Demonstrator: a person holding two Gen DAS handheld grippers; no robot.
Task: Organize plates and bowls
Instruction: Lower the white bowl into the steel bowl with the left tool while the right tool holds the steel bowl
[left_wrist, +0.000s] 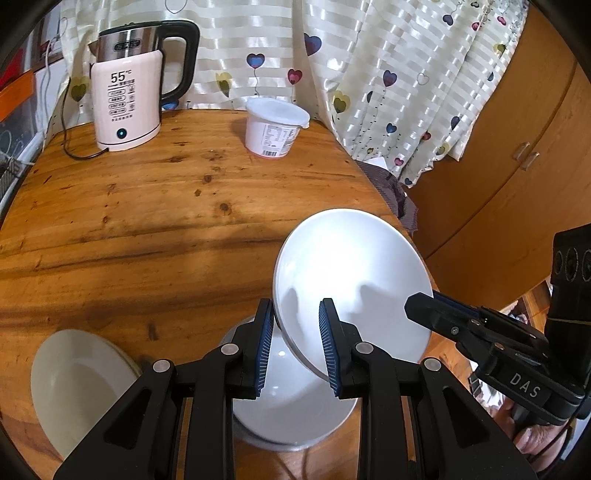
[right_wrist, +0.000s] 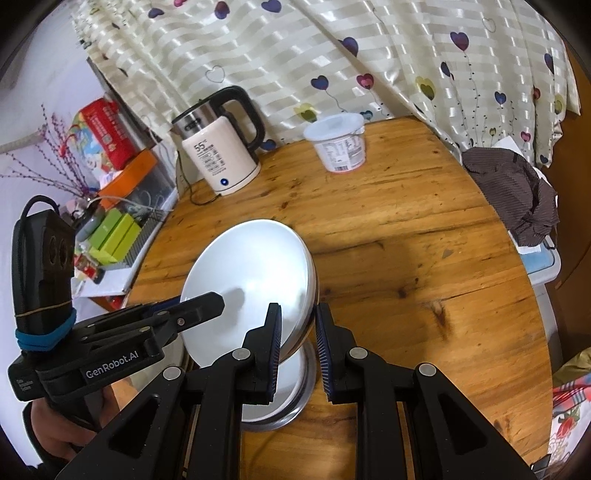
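1. A round wooden table (left_wrist: 155, 206) stands against a cream curtain (left_wrist: 369, 74) printed with hearts; a wooden cabinet (left_wrist: 517, 155) is at the right of the left wrist view
2. At the table's far side are a white kettle (left_wrist: 125, 107) with a black handle and a lidded white tub (left_wrist: 275, 127); dark cloth (right_wrist: 517, 192) lies by the right edge, and boxes (right_wrist: 114, 236) crowd a shelf to the left
3. A white plate (left_wrist: 351, 280) is held tilted above the table, over a bowl (left_wrist: 291, 402) on the near edge; another plate (left_wrist: 77, 384) lies flat to the left
4. The left gripper (left_wrist: 295, 314) points down, its jaws clamped on the tilted plate's left rim
5. The right gripper (right_wrist: 297, 321) also points down, gripping the opposite rim; a hand (right_wrist: 55, 424) holds the left tool
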